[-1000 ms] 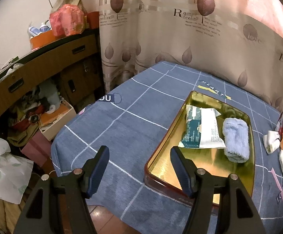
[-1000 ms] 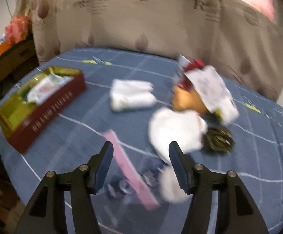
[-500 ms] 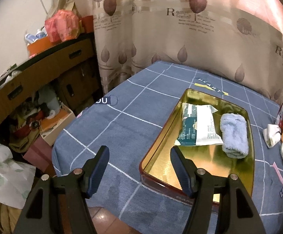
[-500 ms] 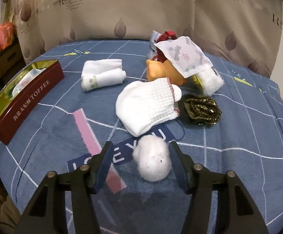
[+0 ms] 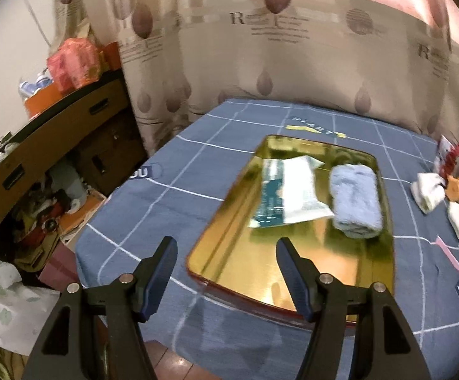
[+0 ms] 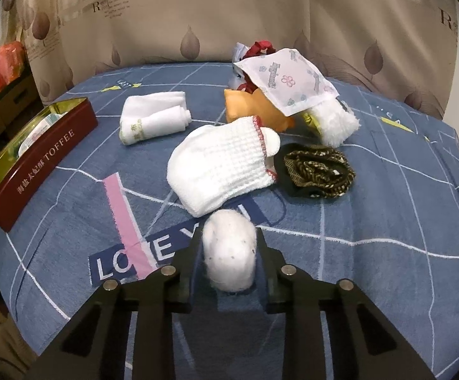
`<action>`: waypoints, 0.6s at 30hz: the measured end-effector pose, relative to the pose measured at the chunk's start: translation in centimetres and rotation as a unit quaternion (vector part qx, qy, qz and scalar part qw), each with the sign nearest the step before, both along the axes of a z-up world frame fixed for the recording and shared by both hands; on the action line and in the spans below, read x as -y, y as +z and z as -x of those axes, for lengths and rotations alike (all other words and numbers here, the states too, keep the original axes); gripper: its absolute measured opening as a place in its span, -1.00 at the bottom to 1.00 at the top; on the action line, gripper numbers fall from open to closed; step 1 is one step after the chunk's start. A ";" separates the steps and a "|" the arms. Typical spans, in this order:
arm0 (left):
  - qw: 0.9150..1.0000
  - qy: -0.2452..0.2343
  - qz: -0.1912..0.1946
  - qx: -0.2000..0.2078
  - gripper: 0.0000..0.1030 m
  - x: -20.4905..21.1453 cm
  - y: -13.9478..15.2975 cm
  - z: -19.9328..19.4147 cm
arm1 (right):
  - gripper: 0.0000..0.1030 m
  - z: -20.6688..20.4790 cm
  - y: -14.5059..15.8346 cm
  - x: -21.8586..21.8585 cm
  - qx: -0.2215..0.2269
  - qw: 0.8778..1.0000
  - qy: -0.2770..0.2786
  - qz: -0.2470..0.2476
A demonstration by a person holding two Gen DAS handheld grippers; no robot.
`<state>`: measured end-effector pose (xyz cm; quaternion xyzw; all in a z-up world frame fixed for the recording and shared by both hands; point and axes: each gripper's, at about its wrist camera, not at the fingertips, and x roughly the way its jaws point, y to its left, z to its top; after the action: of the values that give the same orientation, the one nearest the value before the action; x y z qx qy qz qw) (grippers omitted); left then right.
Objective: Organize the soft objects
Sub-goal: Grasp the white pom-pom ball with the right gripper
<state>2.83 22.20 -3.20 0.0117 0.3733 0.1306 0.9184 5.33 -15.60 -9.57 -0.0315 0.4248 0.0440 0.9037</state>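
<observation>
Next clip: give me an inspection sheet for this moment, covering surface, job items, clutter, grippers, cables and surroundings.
Surface: blue grid-pattern cloth over the table.
Job's things: toffee tin holds a packet and a blue towel; on the cloth lie a white towel, white mitt, orange toy, floral packet and dark patterned fabric.
Clutter: nothing seen on the table.
Grippers: left gripper open, empty, near the tin; right gripper has just been closing, now shut on the white puff.
Cables: nothing seen.
Surroundings: leaf-print curtain; crowded wooden cabinet.
</observation>
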 end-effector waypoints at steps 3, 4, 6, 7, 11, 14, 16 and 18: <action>0.999 -0.035 -0.007 -0.005 0.29 1.9 0.1 -0.3 | -0.53 -0.1 0.2 0.9 0.004 1.000 -0.012 0.001; 0.999 -0.043 -0.008 -0.005 0.29 2.3 0.2 -0.3 | -0.53 -0.1 0.2 1.2 0.005 1.000 -0.017 0.002; 0.998 -0.066 -0.012 -0.006 0.29 3.8 0.5 -0.6 | -0.53 -0.3 0.3 2.2 0.006 0.999 -0.031 0.005; 0.997 -0.079 -0.012 -0.005 0.29 4.5 0.7 -0.8 | -0.53 -0.4 0.2 2.8 0.004 0.999 -0.040 0.006; 0.990 -0.139 0.000 -0.007 0.29 8.2 1.5 -2.2 | -0.53 -0.5 0.0 4.4 0.004 0.998 -0.060 0.003; 0.981 -0.192 0.011 -0.023 0.29 11.3 1.7 -4.0 | -0.53 -0.4 -0.3 4.8 0.010 0.998 -0.063 -0.003; 0.975 -0.219 0.011 -0.033 0.29 13.4 1.6 -5.1 | -0.53 -0.4 -0.5 4.5 0.015 0.998 -0.062 0.004; 0.968 -0.246 0.006 -0.039 0.29 15.5 1.4 -6.2 | -0.53 -0.5 -0.5 4.5 0.015 0.998 -0.061 0.002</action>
<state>9.06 6.66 -1.80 0.1028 0.3956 -0.1024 0.9069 5.78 -20.09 -10.05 -0.0082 0.4121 -0.0127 0.9110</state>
